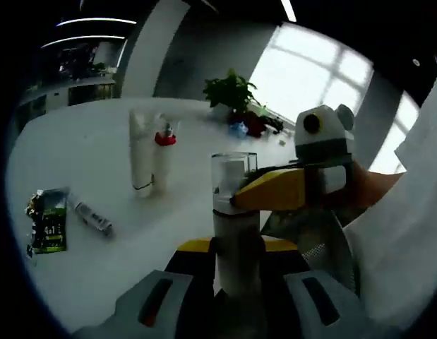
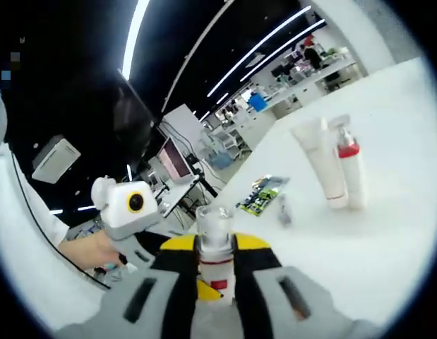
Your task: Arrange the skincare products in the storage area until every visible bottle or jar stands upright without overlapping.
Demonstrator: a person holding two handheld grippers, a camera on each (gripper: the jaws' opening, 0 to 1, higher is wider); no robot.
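While held off the table between two tools, catalogued as follows.

Item: pump bottle, white body, clear cap, red band low on the body in the right gripper view. Upright, raised above the white surface, near its front.

Hold: left gripper closed about the lower body, jaws narrow, bottle standing up between them. Right gripper likewise closed on the same bottle; its yellow jaw seen in the left gripper view pressed to the body just under the cap.

Handling, as judged: light, rigid plastic, smooth and likely slippery; cap possibly a loose push-fit, so best gripped on the body, not the cap. Tall and narrow, hence easily tipped on release.

Neighbours: white tube and red-collared bottle, both upright, just beside each other, possibly touching. Small tube lying flat near a green sachet. Potted plants at the far edge. White sleeve close on the right.

Room: bare surface between the held bottle and the standing pair, enough for setting down apart. Near edge of the table close below; placement further in advised.
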